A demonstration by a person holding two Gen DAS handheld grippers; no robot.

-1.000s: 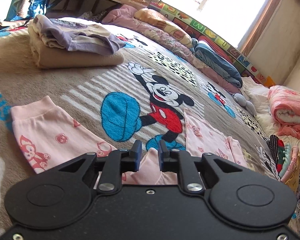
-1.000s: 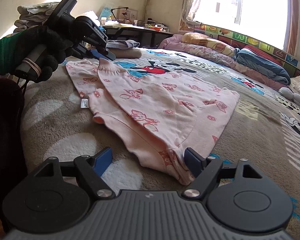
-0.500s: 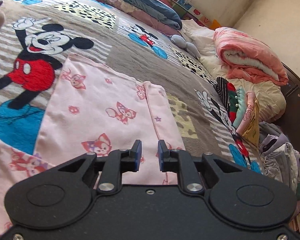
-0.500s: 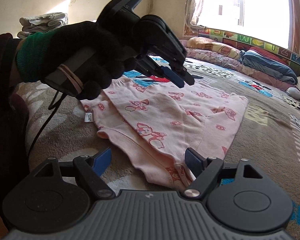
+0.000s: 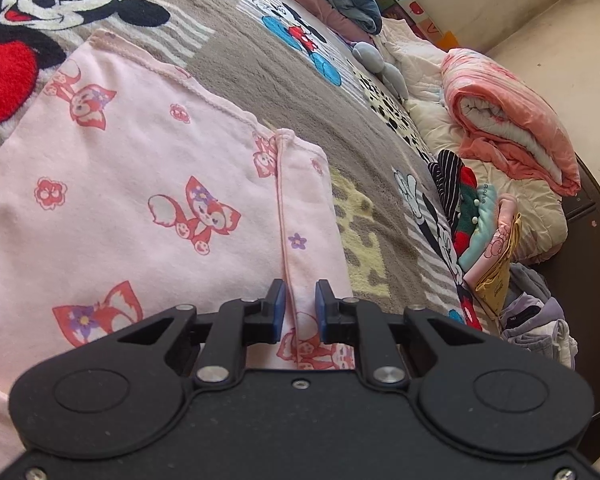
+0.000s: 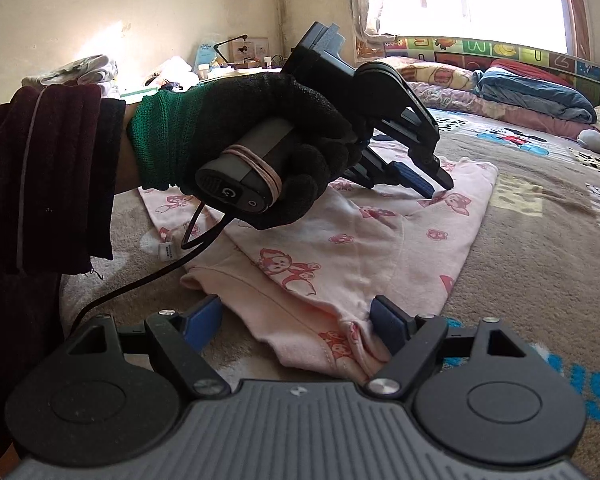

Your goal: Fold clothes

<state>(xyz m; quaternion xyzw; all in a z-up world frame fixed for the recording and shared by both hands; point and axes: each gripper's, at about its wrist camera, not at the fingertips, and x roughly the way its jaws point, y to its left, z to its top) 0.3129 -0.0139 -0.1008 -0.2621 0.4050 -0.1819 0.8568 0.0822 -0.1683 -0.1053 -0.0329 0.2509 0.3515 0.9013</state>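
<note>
Left claw (image 6: 436, 191), pinched closed, tips touching the pink garment (image 6: 380, 248) mid-frame; my right claw (image 6: 296, 326) gapes wide around its lower hem on the bed (image 6: 540, 248).

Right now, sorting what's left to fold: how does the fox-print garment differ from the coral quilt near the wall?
The fox-print garment lies flat and thin on the blanket; the coral quilt is rolled into a thick bundle. The garment bears fox figures; the quilt is mottled, without figures. Both are pinkish.
</note>
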